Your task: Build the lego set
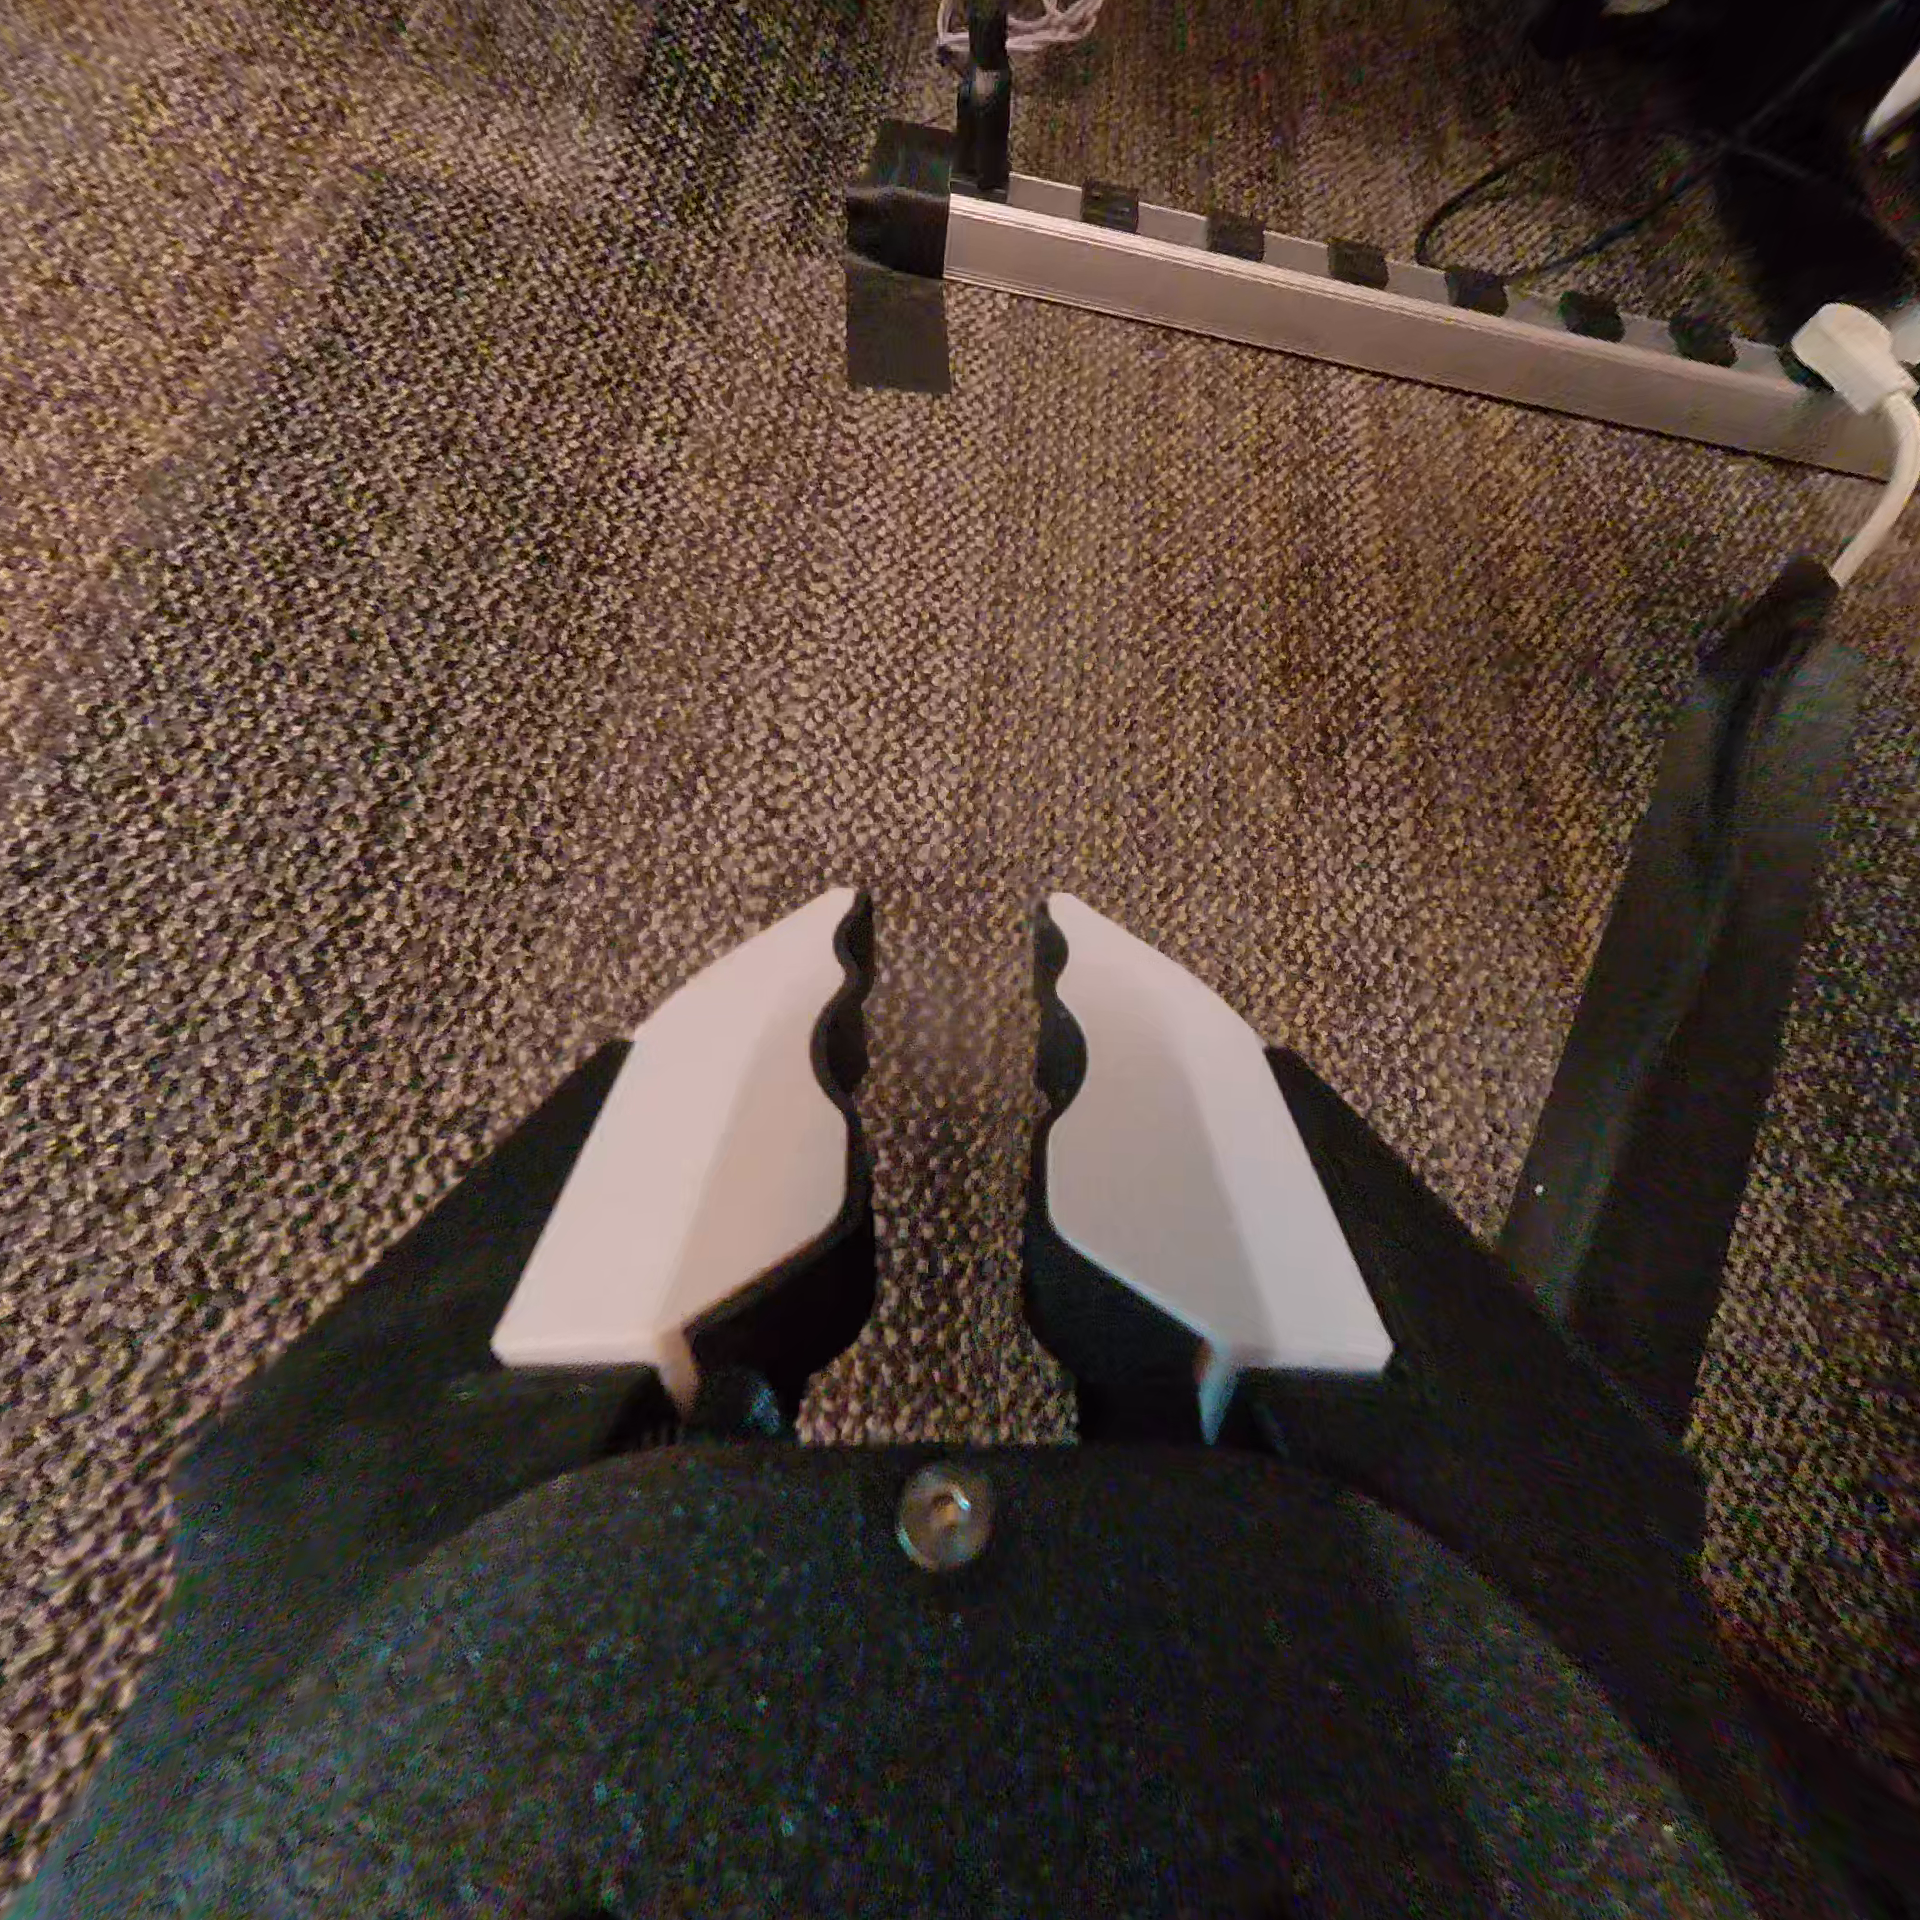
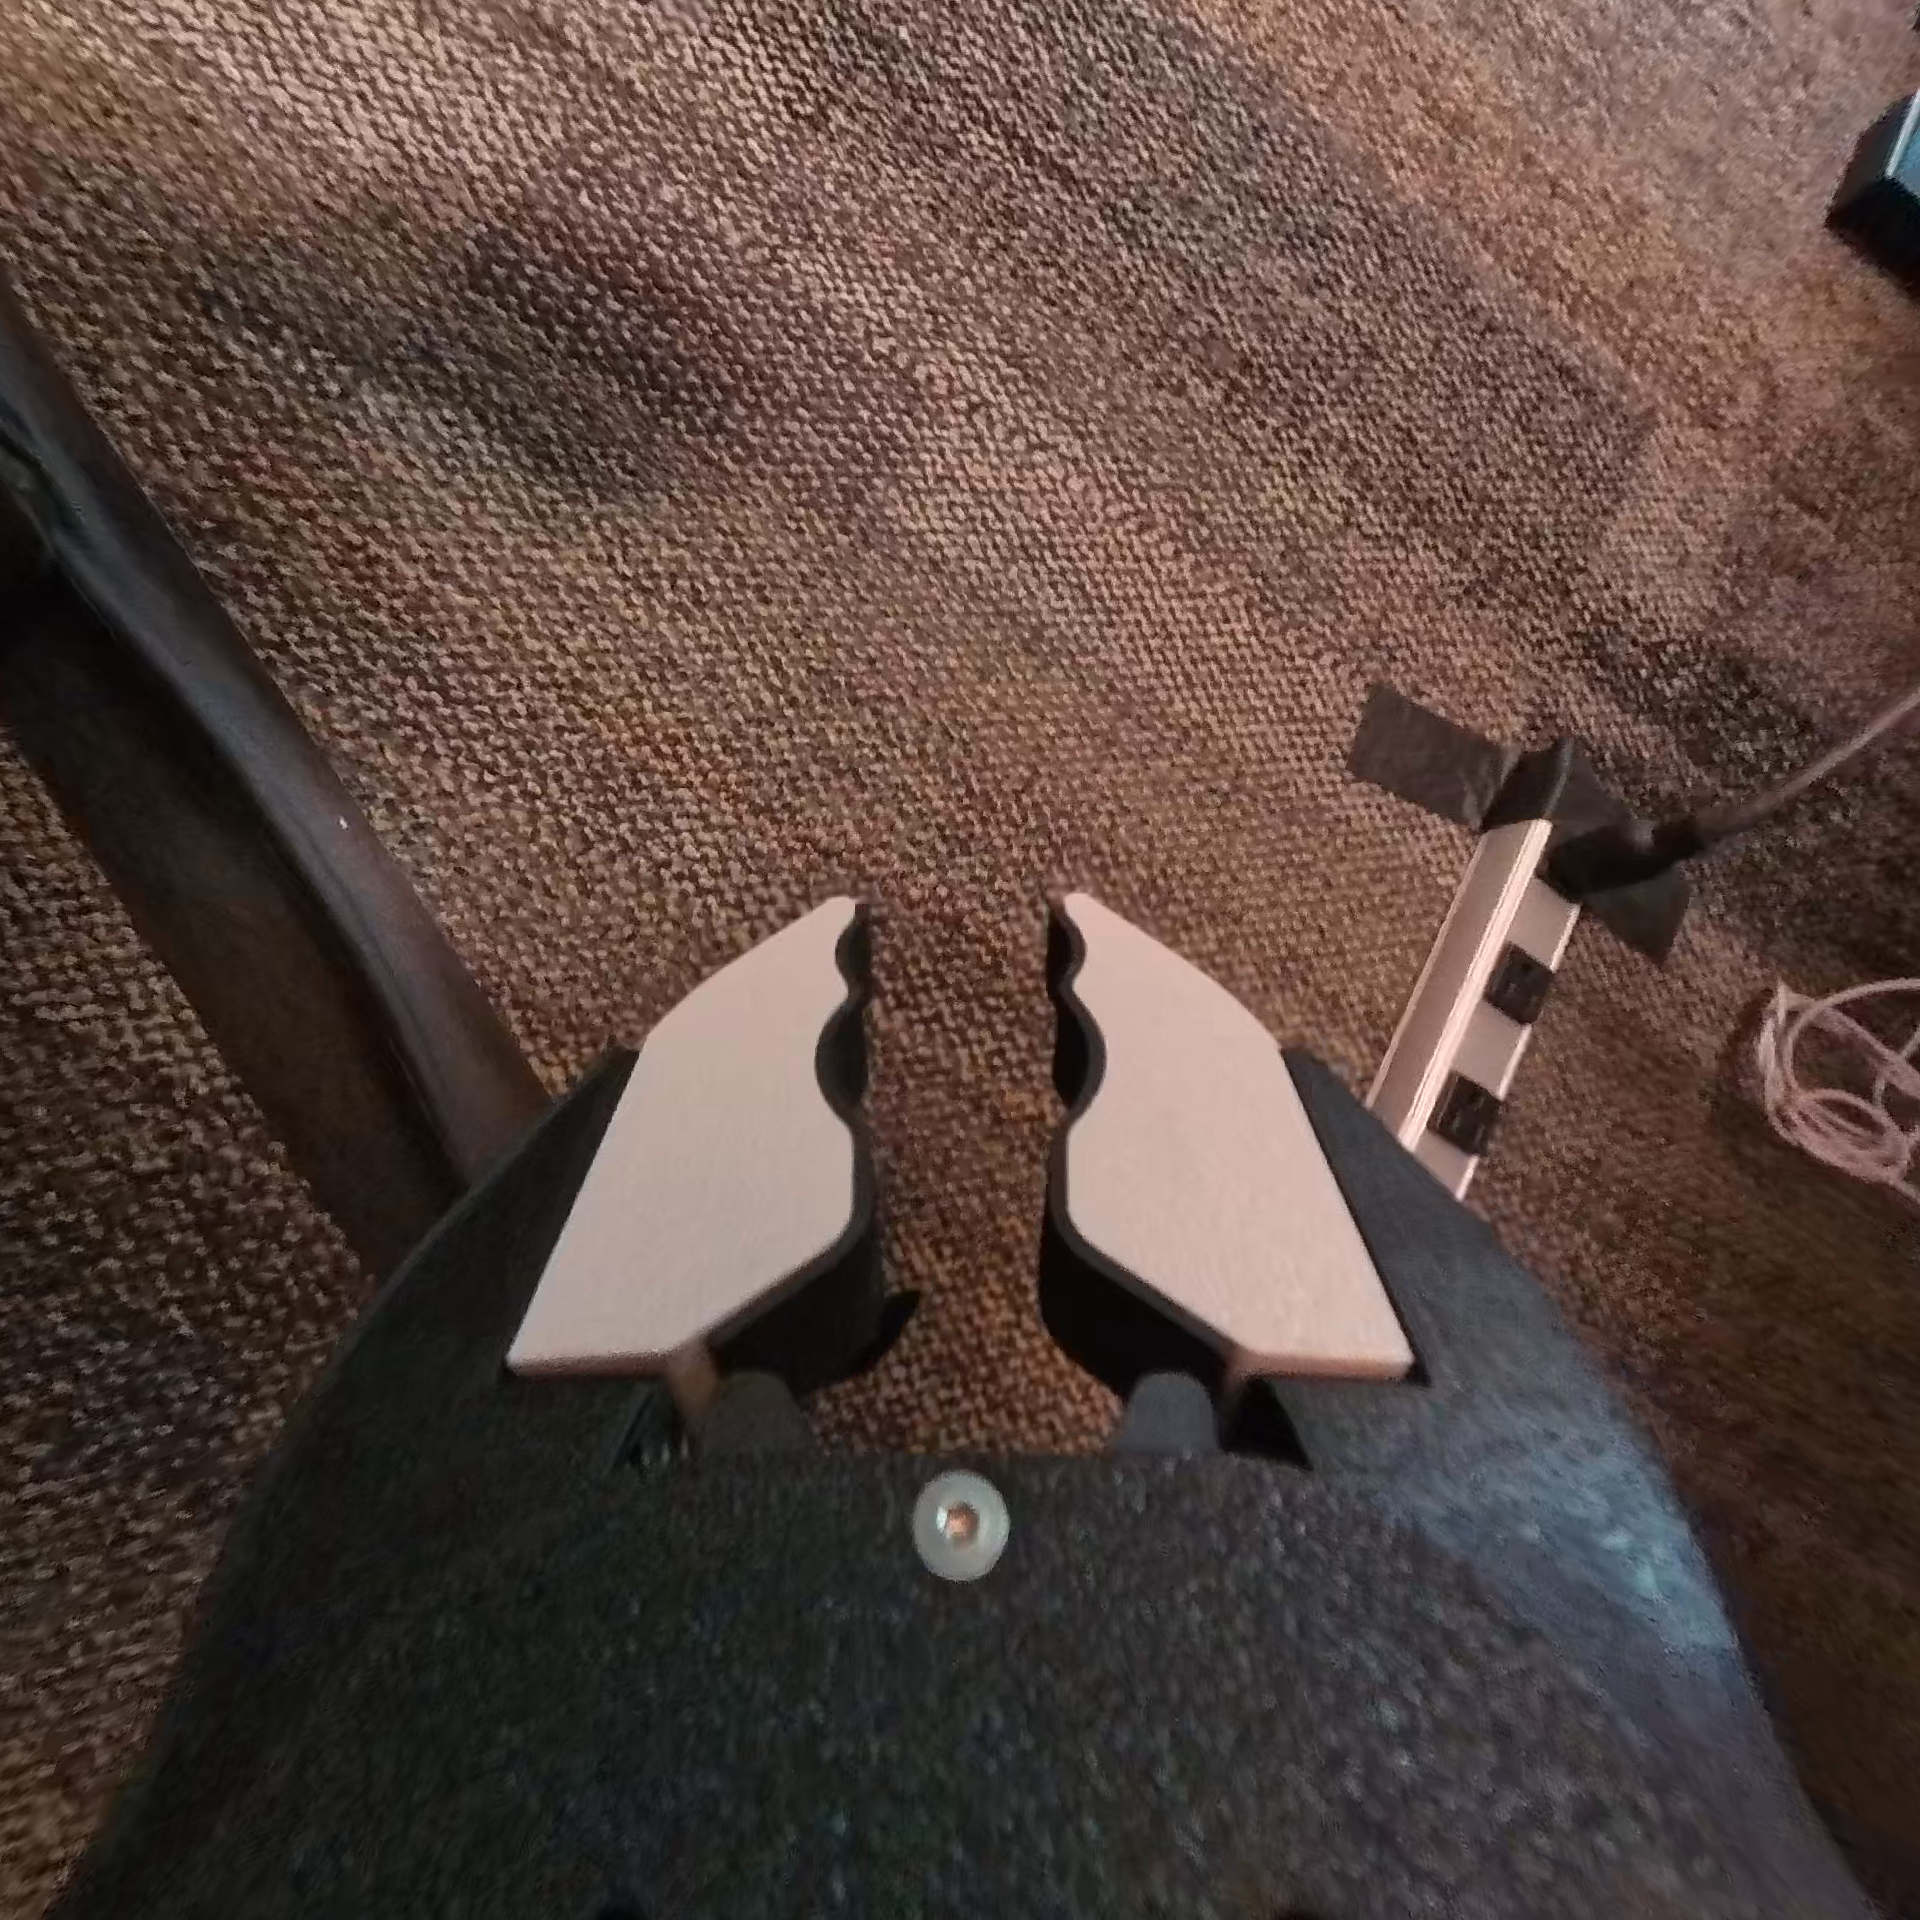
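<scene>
No lego shows in either view, and no brand, label or writing can be read anywhere. My left gripper [image 1: 951, 914], white-faced fingers on a black body, hangs released with nothing between its jaws, above speckled brown woven carpet [image 1: 520, 623]; my right gripper [image 2: 956, 920] is likewise parted and holds nothing. Ahead of the left one lies a long silver power strip [image 1: 1351, 301] with black sockets, its end taped down with black tape [image 1: 896, 270], a white plug [image 1: 1860, 358] in its far end; a dark furniture leg [image 1: 1683, 987] stands to the right. In the right wrist view a pale coiled cord [image 2: 1839, 1081] lies beside the strip.
</scene>
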`<move>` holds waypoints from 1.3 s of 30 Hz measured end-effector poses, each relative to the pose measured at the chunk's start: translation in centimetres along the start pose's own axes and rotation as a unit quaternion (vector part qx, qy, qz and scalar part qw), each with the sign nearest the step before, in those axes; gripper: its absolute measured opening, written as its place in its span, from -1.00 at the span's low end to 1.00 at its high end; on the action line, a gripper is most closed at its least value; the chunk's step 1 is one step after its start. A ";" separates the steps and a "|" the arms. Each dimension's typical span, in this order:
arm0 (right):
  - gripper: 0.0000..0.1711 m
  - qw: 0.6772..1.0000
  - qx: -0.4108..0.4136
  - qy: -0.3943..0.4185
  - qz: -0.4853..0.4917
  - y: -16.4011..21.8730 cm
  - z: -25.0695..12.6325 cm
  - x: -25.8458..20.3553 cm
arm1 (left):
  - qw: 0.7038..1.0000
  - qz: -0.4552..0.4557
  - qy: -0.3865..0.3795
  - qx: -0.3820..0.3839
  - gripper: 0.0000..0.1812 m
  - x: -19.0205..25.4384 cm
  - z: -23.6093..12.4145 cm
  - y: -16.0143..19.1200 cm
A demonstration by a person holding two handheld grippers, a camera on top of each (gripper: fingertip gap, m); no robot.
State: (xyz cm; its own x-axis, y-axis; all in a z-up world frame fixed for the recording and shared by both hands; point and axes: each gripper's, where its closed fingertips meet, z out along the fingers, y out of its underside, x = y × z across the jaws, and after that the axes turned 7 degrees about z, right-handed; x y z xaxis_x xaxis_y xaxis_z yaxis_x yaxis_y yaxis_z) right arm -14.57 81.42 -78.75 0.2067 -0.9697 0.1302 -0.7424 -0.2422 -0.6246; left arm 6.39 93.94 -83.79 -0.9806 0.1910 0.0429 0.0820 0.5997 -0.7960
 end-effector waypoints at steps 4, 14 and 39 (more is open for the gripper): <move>-0.62 0.999 -0.001 0.031 0.041 2.4 -1.2 0.3 | 0.999 0.029 0.024 -0.013 -0.70 1.2 0.5 -0.3; -0.64 0.970 -0.001 0.137 0.198 9.1 -5.4 -0.9 | 0.993 0.079 0.093 -0.006 -1.00 4.4 2.0 -3.3; -0.76 0.775 -0.001 0.361 0.519 23.8 -17.7 -13.3 | 0.916 0.218 0.332 -0.049 -0.99 18.6 3.9 -7.0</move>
State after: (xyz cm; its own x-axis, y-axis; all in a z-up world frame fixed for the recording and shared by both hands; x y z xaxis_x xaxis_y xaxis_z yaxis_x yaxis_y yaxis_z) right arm -46.23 87.99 -81.69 -0.9123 -0.4071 -0.0441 -0.2709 0.6807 -0.6807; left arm -13.14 90.26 -79.80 -0.5286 0.8407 0.1172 0.4885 0.4143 -0.7679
